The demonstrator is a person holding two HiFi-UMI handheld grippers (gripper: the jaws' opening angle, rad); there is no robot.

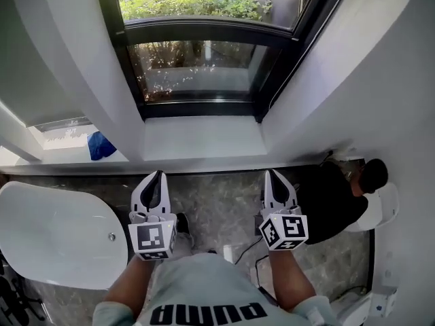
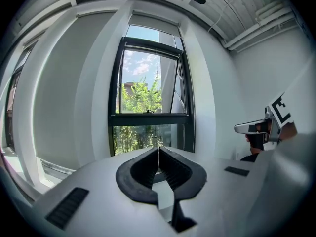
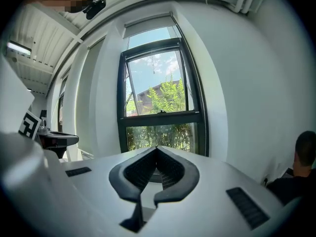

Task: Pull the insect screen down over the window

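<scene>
The insect screen (image 3: 148, 27) appears to sit rolled up at the top of the window (image 1: 197, 66), leaving the glass uncovered. Below the window, the left tool (image 1: 160, 175) and right tool (image 1: 270, 174) have their jaws together and empty. Unless opened, they would likely glance off the screen's pull.

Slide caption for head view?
White left gripper and white right gripper, both shut and empty, pointed at the black-framed window.
</scene>
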